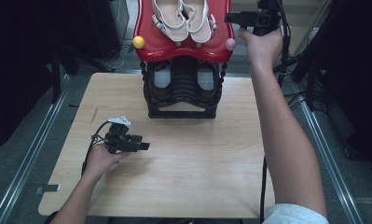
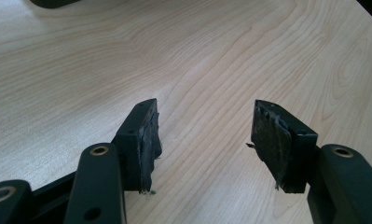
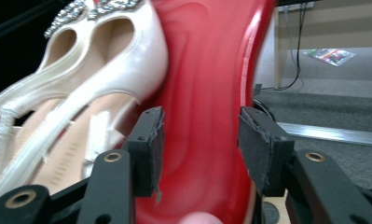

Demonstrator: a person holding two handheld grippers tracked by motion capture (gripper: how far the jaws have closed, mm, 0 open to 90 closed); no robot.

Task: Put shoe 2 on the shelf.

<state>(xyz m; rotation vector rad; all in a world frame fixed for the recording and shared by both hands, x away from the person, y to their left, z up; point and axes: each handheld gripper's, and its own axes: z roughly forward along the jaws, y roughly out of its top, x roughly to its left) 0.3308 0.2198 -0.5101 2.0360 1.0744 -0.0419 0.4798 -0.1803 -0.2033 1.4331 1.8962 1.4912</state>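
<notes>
A pair of white strappy sandals [image 1: 183,18] lies on the red top shelf [image 1: 183,50] of a black shoe rack [image 1: 183,100] at the far side of the table. My right gripper [image 1: 226,17] hovers at the shelf's right edge, pointing left toward the sandals. In the right gripper view its jaws [image 3: 200,140] stand open over the red shelf [image 3: 202,70], with the nearer sandal [image 3: 90,79] just left of them and nothing gripped. My left gripper [image 1: 144,146] rests low over the wooden table [image 1: 197,158] at the left. It is open [image 2: 204,135] and holds nothing.
A yellow knob [image 1: 138,42] and a pink knob [image 1: 230,44] cap the red shelf's front corners. Dark shoes [image 1: 161,77] sit on the rack's lower tier. Cables trail on the floor at the right, and metal rails run along both sides of the table.
</notes>
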